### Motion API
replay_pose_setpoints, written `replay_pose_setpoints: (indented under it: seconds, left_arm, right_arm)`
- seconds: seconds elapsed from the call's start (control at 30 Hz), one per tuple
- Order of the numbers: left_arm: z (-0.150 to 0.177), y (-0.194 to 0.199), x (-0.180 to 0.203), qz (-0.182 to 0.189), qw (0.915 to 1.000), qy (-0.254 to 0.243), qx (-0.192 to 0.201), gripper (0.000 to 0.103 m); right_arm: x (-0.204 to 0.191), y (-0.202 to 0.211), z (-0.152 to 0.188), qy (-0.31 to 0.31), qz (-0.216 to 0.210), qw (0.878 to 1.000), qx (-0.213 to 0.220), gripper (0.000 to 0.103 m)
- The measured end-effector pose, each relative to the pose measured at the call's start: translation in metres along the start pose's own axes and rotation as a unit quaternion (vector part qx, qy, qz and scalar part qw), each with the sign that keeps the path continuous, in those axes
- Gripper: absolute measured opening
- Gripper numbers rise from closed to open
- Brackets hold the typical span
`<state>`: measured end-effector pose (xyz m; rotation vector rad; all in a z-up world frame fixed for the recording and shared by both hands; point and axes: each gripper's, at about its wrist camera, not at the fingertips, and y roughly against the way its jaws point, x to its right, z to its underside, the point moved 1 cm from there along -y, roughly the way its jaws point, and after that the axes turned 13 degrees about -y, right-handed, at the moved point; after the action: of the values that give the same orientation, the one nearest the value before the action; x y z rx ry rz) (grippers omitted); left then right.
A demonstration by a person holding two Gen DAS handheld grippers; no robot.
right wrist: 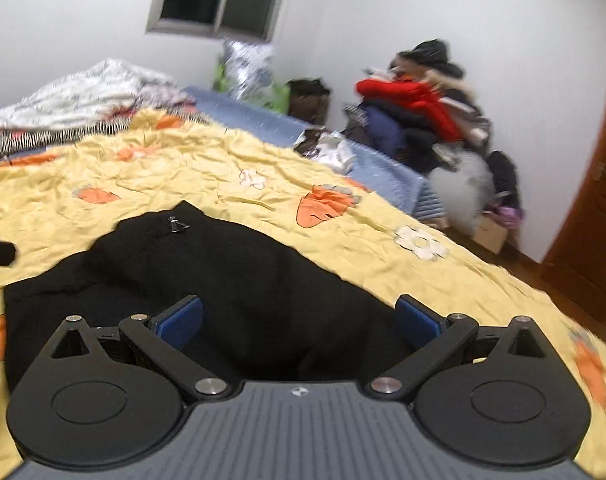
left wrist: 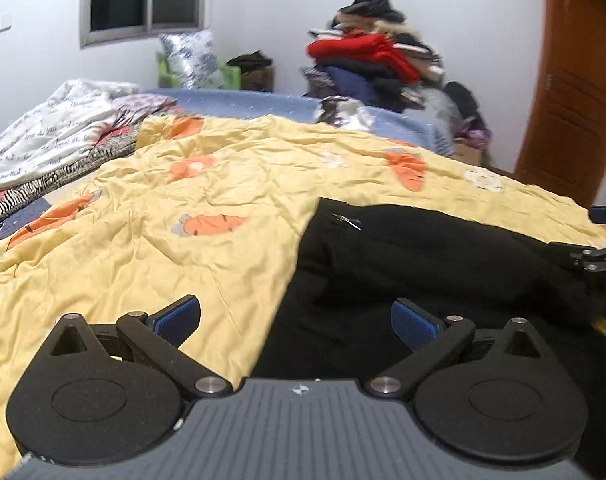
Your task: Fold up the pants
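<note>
Black pants (left wrist: 415, 264) lie bunched on a yellow carrot-print quilt (left wrist: 175, 208). My left gripper (left wrist: 297, 322) is open and empty, just above the pants' left edge, with its left finger over the quilt and its right finger over the black cloth. My right gripper (right wrist: 299, 320) is open and empty, low over the near part of the pants (right wrist: 231, 264). A small metal zip pull (right wrist: 178, 225) shows near the pants' far end. The right gripper's fingers also show at the right edge of the left wrist view (left wrist: 599, 258).
The quilt (right wrist: 383, 240) covers a bed with a blue mattress edge (left wrist: 239, 102). Crumpled white bedding (left wrist: 51, 132) lies at the far left. A pile of clothes with a red jacket (left wrist: 363, 54) stands in the corner. A brown door (left wrist: 575, 92) is at the right.
</note>
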<state>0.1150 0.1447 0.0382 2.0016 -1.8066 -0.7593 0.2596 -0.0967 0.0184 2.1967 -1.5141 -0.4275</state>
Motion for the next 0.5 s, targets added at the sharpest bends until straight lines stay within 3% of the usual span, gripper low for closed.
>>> replay_pose_setpoints:
  seconds: [0.13, 0.3, 0.43, 0.5]
  left_arm:
    - [-0.023, -0.019, -0.007, -0.008, 1.0000, 0.005, 0.002, 0.103]
    - [-0.037, -0.039, 0.001, -0.019, 0.9995, -0.027, 0.001, 0.103]
    - [-0.043, -0.058, 0.010, -0.019, 0.9978, -0.063, -0.002, 0.103]
    - [-0.046, -0.064, 0.014, -0.023, 0.9970, -0.073, -0.001, 0.103]
  right_arm:
    - [0.013, -0.067, -0.024, 0.015, -0.017, 0.999, -0.044, 0.103]
    - [0.028, -0.138, -0.036, 0.049, -0.025, 0.995, -0.086, 0.099]
    - [0.040, -0.182, -0.041, 0.030, -0.041, 0.990, -0.130, 0.069]
    - [0.046, -0.194, -0.042, 0.015, -0.054, 0.988, -0.145, 0.063]
